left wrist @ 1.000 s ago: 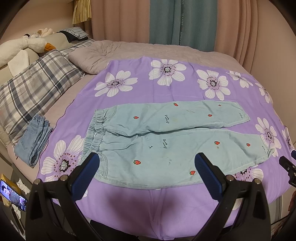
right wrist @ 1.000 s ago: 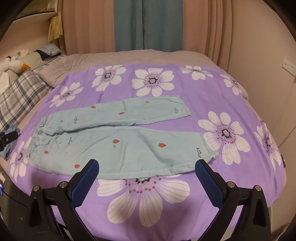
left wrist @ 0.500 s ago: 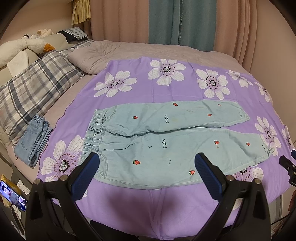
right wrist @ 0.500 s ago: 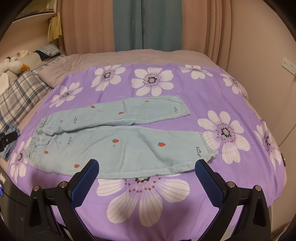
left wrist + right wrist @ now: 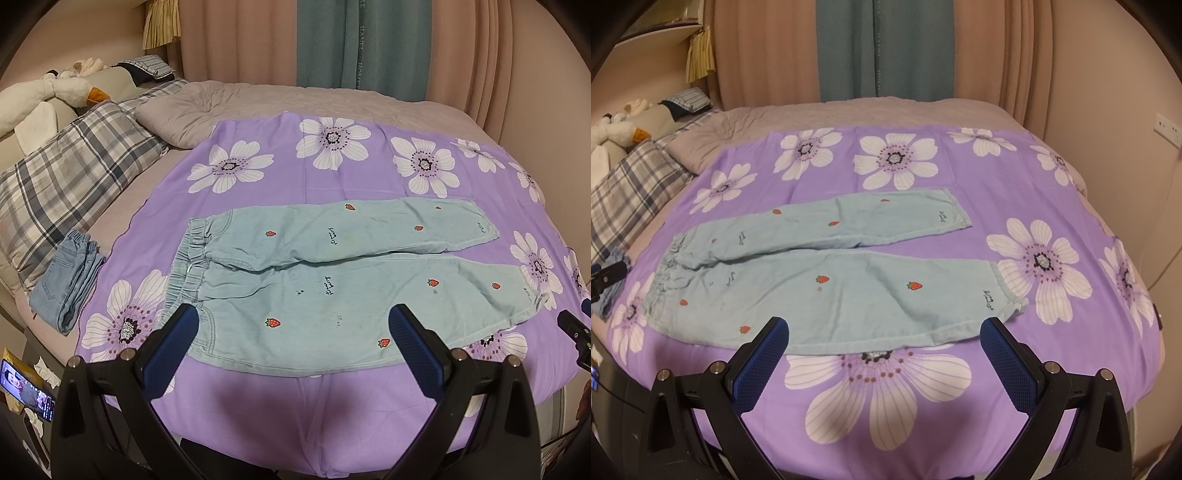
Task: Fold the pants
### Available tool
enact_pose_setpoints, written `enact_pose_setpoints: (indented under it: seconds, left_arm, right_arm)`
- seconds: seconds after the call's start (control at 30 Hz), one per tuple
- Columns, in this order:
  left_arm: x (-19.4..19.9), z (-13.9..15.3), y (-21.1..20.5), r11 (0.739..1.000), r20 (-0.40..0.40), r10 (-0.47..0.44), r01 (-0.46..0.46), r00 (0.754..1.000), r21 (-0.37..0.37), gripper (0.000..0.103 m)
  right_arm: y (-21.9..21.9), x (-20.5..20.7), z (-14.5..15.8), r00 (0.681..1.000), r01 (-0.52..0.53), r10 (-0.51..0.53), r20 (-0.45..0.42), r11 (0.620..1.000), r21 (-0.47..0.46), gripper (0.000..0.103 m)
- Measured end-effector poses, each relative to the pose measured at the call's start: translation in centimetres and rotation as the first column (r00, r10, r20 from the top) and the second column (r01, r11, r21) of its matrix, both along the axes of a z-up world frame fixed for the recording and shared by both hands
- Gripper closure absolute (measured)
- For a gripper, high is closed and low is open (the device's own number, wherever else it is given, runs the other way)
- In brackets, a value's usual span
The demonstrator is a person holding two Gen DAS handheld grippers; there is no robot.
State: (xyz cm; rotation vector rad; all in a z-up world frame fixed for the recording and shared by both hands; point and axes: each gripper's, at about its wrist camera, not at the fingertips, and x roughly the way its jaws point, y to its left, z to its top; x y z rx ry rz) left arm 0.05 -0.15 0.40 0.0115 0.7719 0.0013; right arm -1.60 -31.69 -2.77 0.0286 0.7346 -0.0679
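Pale-blue pants (image 5: pixel 332 280) lie flat on the sheet (image 5: pixel 258 398) just ahead of both my grippers, left (image 5: pixel 293 332) and right (image 5: pixel 884 345), each spread wide and holding nothing.

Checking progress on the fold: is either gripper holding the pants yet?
No, the left gripper and right gripper both hover open, short of the flat light blue pants.
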Motion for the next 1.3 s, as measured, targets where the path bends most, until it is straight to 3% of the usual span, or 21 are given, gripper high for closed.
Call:
enact_pose_setpoints:
  seconds: [0.6, 0.67, 0.8, 0.83, 0.9, 0.97, 1.0, 1.07, 1.1, 1.17, 1.2, 1.27, 1.3]
  left_arm:
    - [-0.1, -0.1, -0.1, 1.0, 0.018, -0.001, 0.001, 1.0, 0.008, 0.0]
    - [0.0, -0.4, 0.2, 1.0, 0.004, -0.006, 0.006, 1.0, -0.024, 0.0]
    - [1.0, -2.6, 2.2, 0.984, -0.061, 0.008, -0.018, 0.998, -0.177, 0.0]
    - [1.4, -3.4, 2.8, 0.976, -0.078, 0.027, -0.043, 0.997, -0.212, 0.0]
    - [2.1, -5.5, 4.3, 0.92, -0.115, 0.074, -0.112, 0.991, -0.376, 0.0]
    - [2.4, -7.1, 5.7, 0.883, -0.164, 0.105, -0.168, 0.981, -0.437, 0.0]
    - [2.5, -8.3, 7.0, 0.87, -0.199, 0.134, -0.211, 0.971, -0.446, 0.001]
    - [2.0, -9.6, 8.8, 0.863, -0.278, 0.177, -0.285, 0.944, -0.418, 0.001]
    - [2.0, -10.3, 10.1, 0.845, -0.274, 0.21, -0.315, 0.939, -0.432, 0.001]
    - [1.7, -11.3, 11.7, 0.829, -0.291, 0.265, -0.372, 0.919, -0.417, 0.002]
    - [1.8, -11.9, 12.7, 0.804, -0.287, 0.288, -0.393, 0.914, -0.446, 0.002]
    - [2.2, -12.8, 13.9, 0.756, -0.275, 0.311, -0.412, 0.91, -0.508, 0.003]
    - [2.5, -13.3, 14.4, 0.747, -0.259, 0.317, -0.408, 0.913, -0.524, 0.006]
  right_arm:
    - [0.2, 0.0, 0.0, 1.0, 0.0, 0.0, -0.008, 1.0, 0.001, 0.0]
    - [0.2, 0.1, 0.0, 1.0, -0.002, 0.002, -0.007, 1.0, 0.0, 0.0]
    - [1.2, 0.4, -1.1, 0.999, -0.043, 0.043, -0.011, 0.999, 0.005, 0.0]
    - [2.0, 0.7, -1.8, 0.997, -0.071, 0.071, -0.022, 0.997, 0.006, 0.0]
    - [4.1, 1.3, -3.5, 0.989, -0.14, 0.139, -0.046, 0.99, -0.005, 0.0]
    - [7.0, 2.0, -5.5, 0.969, -0.23, 0.226, -0.098, 0.973, -0.034, 0.0]
    - [8.0, 2.3, -6.4, 0.956, -0.267, 0.255, -0.144, 0.961, -0.074, 0.0]
    - [10.7, 2.2, -7.6, 0.912, -0.365, 0.344, -0.224, 0.929, -0.059, 0.0]
    - [11.8, 2.2, -8.2, 0.88, -0.423, 0.391, -0.268, 0.904, -0.07, 0.0]
    - [14.4, 2.6, -9.1, 0.846, -0.515, 0.473, -0.248, 0.845, -0.144, 0.0]
    - [16.1, 2.8, -9.4, 0.842, -0.536, 0.505, -0.189, 0.824, -0.183, 0.0]
    - [18.2, 3.1, -10.3, 0.803, -0.596, 0.57, -0.177, 0.767, -0.236, 0.0]
    - [19.4, 3.8, -11.2, 0.792, -0.608, 0.591, -0.152, 0.742, -0.282, 0.0]
